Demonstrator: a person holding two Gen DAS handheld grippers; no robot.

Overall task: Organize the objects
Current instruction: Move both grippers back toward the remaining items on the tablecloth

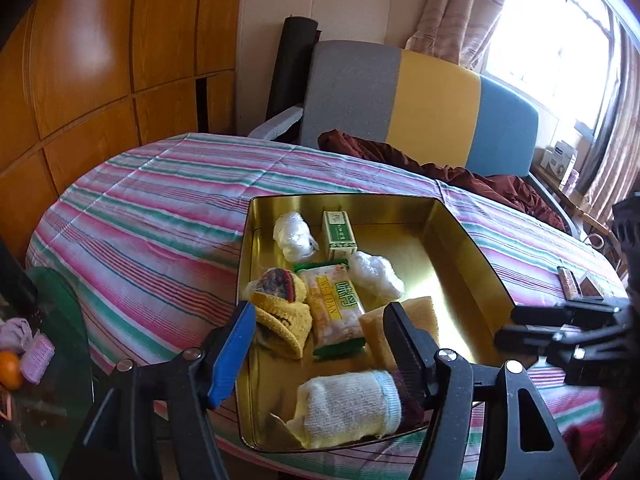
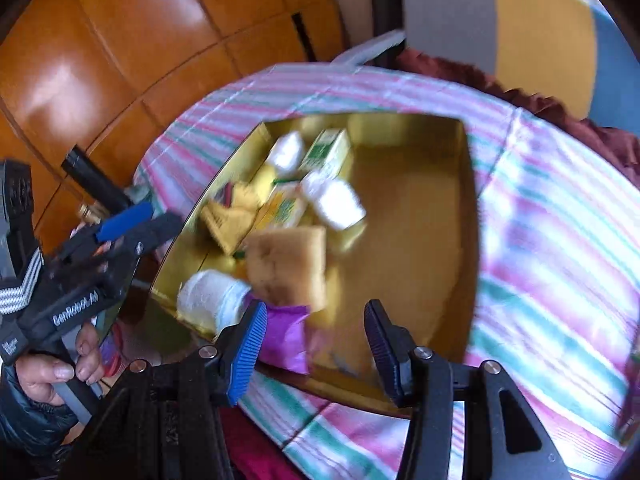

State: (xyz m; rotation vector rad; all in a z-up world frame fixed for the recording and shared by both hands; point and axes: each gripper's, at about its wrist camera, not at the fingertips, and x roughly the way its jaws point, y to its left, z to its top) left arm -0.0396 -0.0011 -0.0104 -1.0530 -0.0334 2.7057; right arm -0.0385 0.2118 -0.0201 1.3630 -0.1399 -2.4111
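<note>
A: Gold tin (image 1: 472, 248) ahead of our fingers: rolled sock (image 1: 352, 404), snack packet (image 1: 336, 304), sponge (image 2: 288, 268), green box (image 1: 339, 234).
B: Purple packet (image 2: 286, 336) by our right gripper (image 2: 316, 346); both grippers' fingers parted, empty, left gripper (image 1: 320, 348) included.

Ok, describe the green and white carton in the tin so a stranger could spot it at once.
Start at the gold tin tray on the striped tablecloth. Among the items piled along its left side, look to the far end: the small green and white carton lies between two crumpled white plastic wads. It is the only hard-edged box there.
</note>
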